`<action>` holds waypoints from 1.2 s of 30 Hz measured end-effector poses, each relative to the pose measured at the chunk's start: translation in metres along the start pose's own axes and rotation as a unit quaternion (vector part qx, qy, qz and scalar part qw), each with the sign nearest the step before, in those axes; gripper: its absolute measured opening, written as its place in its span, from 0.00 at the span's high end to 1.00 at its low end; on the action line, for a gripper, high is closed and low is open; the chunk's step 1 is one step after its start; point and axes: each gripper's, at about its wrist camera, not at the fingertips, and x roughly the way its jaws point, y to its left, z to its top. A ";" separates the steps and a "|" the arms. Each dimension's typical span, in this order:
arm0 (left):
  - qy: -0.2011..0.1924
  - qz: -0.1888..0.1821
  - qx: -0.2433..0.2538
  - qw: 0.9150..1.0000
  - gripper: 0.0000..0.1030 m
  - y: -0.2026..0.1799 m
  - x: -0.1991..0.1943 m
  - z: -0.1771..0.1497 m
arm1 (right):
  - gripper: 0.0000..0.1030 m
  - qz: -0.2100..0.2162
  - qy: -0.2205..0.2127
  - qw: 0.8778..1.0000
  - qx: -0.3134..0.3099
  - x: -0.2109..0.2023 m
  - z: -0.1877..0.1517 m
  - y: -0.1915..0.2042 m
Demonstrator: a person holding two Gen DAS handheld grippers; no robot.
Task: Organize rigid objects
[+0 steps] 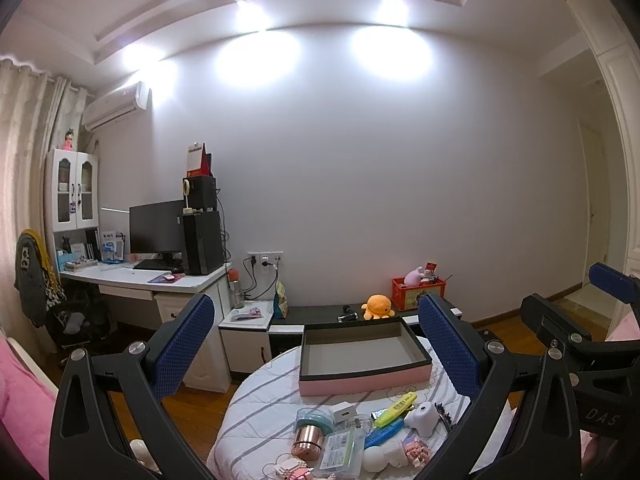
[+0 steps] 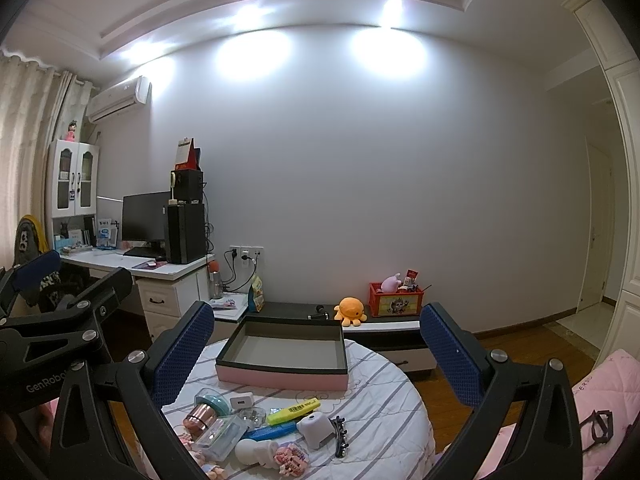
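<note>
Left wrist view looks out level over a round table covered in a striped white cloth, with the left gripper held above the near edge, its two blue-padded fingers spread wide with nothing between them. Between those fingers, farther back on the table, sits the pink box with a dark rim and a bare grey floor. Nearer the camera lies a loose cluster of small items: a copper-coloured cylinder, a white charger, a yellow highlighter, a blue highlighter, a small white device and a clear plastic case, several of them touching. At the right edge of this view the right gripper reaches forward beside the left one, roughly level with it. Right wrist view shows the same table from slightly to the right: the right gripper also hangs over the near side, tilted a little downward, jaws fully apart and holding nothing. The pink box lies between its fingers, the yellow highlighter and white device in front of it, and a black hair clip lies just beside the device. An orange plush sits on a low cabinet behind the table.
</note>
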 end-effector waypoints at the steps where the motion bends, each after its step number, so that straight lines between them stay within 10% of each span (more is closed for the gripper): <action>1: 0.000 0.000 0.000 1.000 0.00 0.001 0.000 0.000 | 0.00 0.000 0.000 1.000 0.000 0.000 0.000 0.000; 36: -0.002 0.004 0.003 1.000 0.00 0.002 -0.002 0.002 | 0.00 -0.001 0.006 1.000 -0.003 0.003 -0.003 0.001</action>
